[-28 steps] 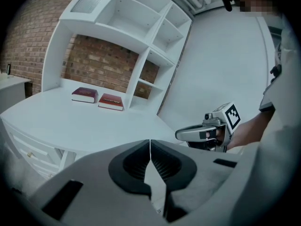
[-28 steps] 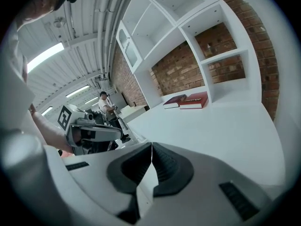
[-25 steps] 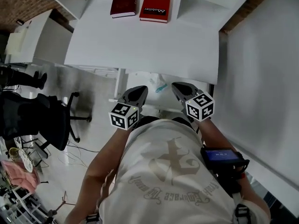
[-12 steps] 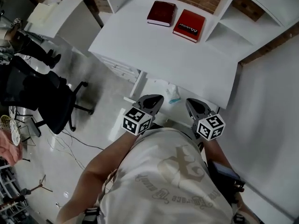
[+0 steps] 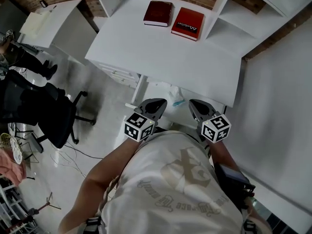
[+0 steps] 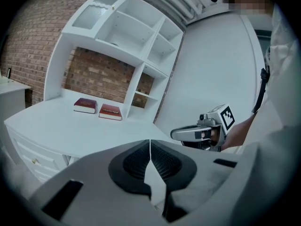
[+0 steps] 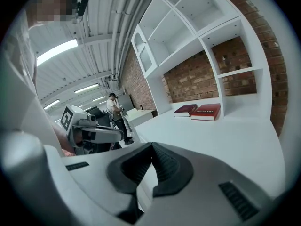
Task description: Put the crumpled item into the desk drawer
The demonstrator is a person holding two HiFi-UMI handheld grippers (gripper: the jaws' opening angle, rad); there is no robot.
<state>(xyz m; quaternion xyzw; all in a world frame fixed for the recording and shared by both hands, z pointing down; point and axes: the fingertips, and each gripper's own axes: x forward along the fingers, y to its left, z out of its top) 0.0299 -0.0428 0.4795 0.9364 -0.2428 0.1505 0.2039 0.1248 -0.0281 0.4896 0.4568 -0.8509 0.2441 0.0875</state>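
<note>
Black chair (image 5: 51, 118): far left, on the floor. White surface (image 5: 195, 62): two books at its far edge, dark red book (image 5: 157, 13), then red book (image 5: 187, 23). Left tool (image 5: 155, 103): jaws closed together, empty. Crumpled item (image 5: 176, 98): white and teal, below the surface's near edge, between both tools, touched by neither. Right tool (image 5: 197, 104): jaws closed together, empty.
</note>
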